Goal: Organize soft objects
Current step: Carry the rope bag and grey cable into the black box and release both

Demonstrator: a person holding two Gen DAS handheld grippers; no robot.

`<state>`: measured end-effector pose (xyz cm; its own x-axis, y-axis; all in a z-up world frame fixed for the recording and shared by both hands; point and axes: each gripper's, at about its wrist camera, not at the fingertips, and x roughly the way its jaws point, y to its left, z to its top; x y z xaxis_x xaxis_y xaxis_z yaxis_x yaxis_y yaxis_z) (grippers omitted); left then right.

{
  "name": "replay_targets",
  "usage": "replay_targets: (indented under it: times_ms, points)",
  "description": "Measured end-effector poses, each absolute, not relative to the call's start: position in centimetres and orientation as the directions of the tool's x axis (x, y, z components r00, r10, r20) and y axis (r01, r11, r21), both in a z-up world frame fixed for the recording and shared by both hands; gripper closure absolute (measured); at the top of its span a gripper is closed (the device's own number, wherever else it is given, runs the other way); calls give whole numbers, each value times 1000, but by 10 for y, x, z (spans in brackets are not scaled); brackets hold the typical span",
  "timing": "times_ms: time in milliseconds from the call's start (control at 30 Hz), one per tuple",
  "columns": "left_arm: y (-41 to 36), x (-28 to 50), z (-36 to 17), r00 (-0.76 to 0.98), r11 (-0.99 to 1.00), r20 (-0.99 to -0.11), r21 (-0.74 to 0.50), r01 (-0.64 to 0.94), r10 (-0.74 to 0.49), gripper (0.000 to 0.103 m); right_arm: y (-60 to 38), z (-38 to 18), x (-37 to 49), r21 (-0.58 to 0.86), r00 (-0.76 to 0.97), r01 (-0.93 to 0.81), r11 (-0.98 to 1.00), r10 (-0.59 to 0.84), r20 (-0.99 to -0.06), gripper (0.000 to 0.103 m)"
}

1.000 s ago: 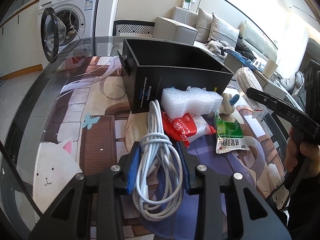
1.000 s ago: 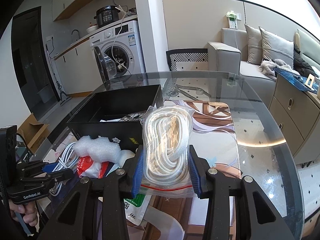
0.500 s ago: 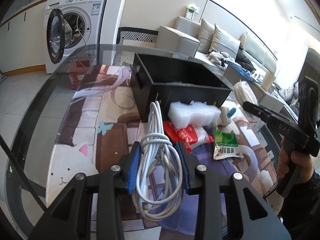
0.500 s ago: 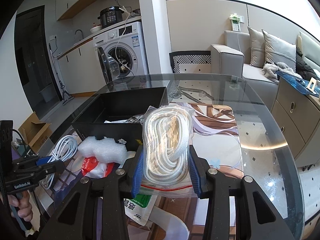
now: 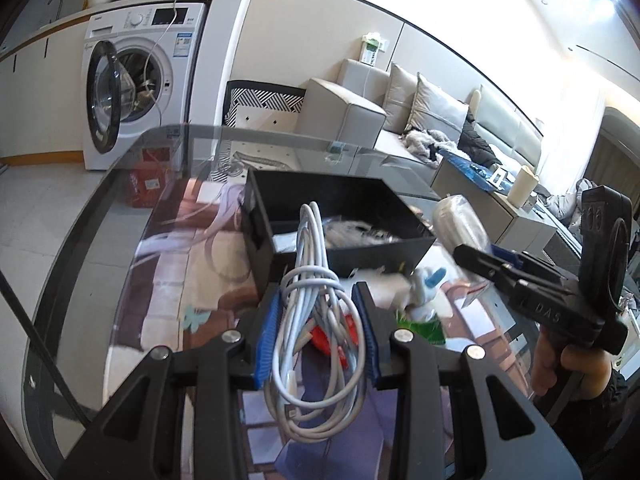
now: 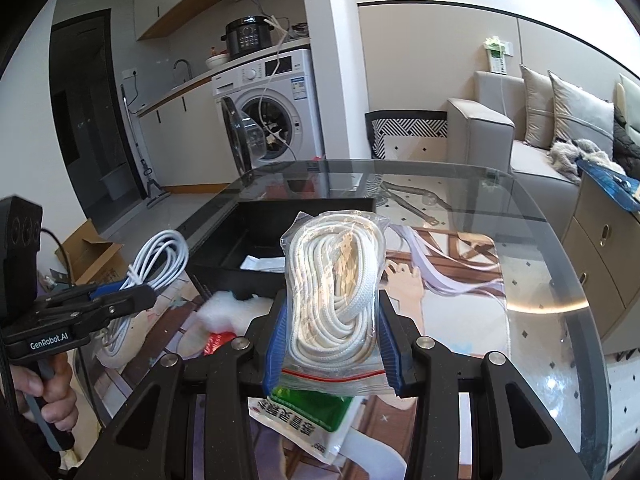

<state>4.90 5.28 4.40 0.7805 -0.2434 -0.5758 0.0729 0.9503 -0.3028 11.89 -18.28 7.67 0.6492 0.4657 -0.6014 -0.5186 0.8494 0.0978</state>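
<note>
My left gripper (image 5: 318, 312) is shut on a coiled white cable (image 5: 316, 320) and holds it above the table, just in front of the black box (image 5: 340, 248). My right gripper (image 6: 331, 332) is shut on a clear bag of white rope (image 6: 334, 280), also lifted, near the box (image 6: 272, 240). The box holds some white and grey items. The right gripper (image 5: 480, 258) with its bag shows in the left wrist view; the left gripper (image 6: 120, 300) with the cable (image 6: 160, 260) shows in the right wrist view.
On the glass table (image 6: 540, 320) below lie white foam wrap (image 6: 224, 312), a red packet (image 5: 332, 336), a green and white pouch (image 6: 316, 408) and a small white and blue item (image 5: 426, 284). A washing machine (image 5: 136, 88) and sofa (image 5: 400, 112) stand beyond.
Both grippers have risen with their loads. The left one has moved forward to the box, whose inside now shows.
</note>
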Motion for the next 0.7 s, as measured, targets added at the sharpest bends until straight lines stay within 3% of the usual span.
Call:
replay_targets:
  times_ms: [700]
  points:
    - [38, 133, 59, 754, 942, -587, -313, 125, -295, 69, -148, 87, 167, 99, 611, -525, 845, 456, -647, 62]
